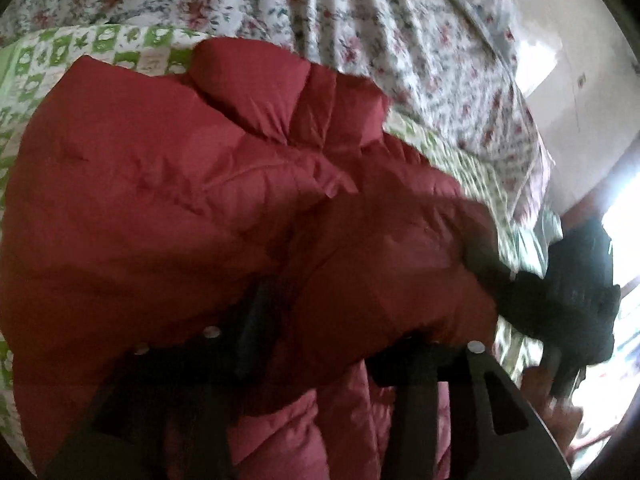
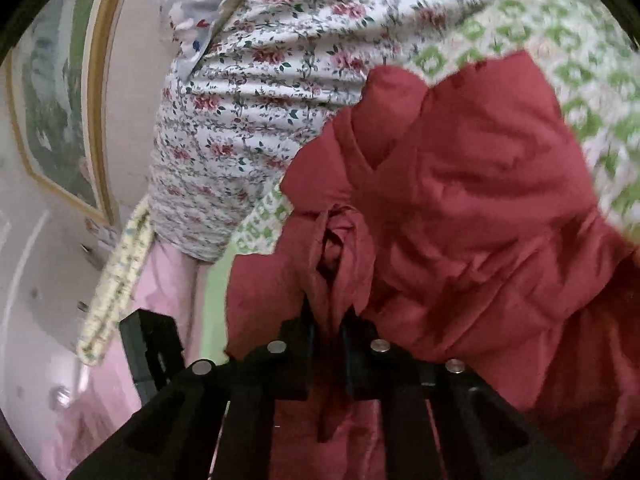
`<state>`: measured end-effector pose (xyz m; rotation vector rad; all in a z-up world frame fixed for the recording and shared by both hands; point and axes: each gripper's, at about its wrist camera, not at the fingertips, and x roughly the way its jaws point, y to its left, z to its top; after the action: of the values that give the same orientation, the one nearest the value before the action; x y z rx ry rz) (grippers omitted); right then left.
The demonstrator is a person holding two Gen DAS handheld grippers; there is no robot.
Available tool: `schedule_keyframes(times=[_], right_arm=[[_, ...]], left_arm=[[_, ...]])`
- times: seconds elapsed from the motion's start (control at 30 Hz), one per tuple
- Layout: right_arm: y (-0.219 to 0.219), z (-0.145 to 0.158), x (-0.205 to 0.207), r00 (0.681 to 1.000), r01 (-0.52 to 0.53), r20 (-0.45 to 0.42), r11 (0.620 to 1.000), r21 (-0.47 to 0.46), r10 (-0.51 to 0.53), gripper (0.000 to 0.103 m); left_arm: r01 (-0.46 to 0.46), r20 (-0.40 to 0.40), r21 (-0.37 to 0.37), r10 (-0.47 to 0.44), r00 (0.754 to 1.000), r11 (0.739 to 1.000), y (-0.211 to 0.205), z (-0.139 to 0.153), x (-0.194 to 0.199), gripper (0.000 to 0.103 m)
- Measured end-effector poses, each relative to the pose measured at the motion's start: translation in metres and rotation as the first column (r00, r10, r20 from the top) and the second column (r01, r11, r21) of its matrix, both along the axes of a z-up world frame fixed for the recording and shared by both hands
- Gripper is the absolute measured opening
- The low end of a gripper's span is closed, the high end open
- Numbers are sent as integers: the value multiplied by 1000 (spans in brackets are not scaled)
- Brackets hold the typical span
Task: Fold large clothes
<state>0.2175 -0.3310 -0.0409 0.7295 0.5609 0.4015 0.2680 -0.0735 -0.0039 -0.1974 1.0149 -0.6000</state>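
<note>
A dark red puffy jacket (image 1: 180,168) lies crumpled on a green-and-white quilt (image 1: 100,48). My left gripper (image 1: 326,340) sits low over its near edge, jaws apart, with a thick fold of the jacket bulging between them and draping over the right finger. In the right wrist view the same jacket (image 2: 480,184) fills the right half. My right gripper (image 2: 328,336) is shut on a bunched pleat of its red fabric. The right gripper (image 1: 480,264) also shows as a blurred dark shape at the jacket's right edge in the left wrist view.
The quilt (image 2: 560,40) lies on a bed with floral bedding (image 1: 360,20) (image 2: 248,120) heaped behind the jacket. A pink sheet (image 2: 160,280) hangs at the bed's side. A gold-framed picture (image 2: 52,100) hangs on the wall. A black block (image 2: 148,348) sits low left.
</note>
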Motion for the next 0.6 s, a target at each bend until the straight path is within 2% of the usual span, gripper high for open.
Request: schedule_keyframes(times=[0.1, 0.17, 0.27, 0.37, 0.5, 0.6], right_arm=[[5, 17, -1, 999, 33, 10, 991, -133, -32, 8], [3, 27, -4, 998, 60, 29, 980, -187, -55, 8], [-5, 39, -10, 994, 99, 58, 968, -232, -88, 7], [-13, 44, -13, 990, 141, 66, 947, -288, -128, 7], [-21, 37, -12, 985, 170, 50, 921, -351, -162, 7], [-24, 27, -7, 984, 172, 27, 901, -398, -176, 7]], left_arm=[[37, 31, 32, -38, 999, 999, 1, 7, -12, 57], [50, 44, 44, -52, 998, 998, 4, 11, -16, 69], [39, 79, 59, -43, 996, 998, 16, 17, -20, 69], [-27, 121, 61, 19, 992, 998, 34, 26, -13, 69], [-109, 149, 55, 100, 984, 992, 54, 34, 8, 69], [-138, 145, 70, 127, 981, 988, 61, 27, 24, 69]])
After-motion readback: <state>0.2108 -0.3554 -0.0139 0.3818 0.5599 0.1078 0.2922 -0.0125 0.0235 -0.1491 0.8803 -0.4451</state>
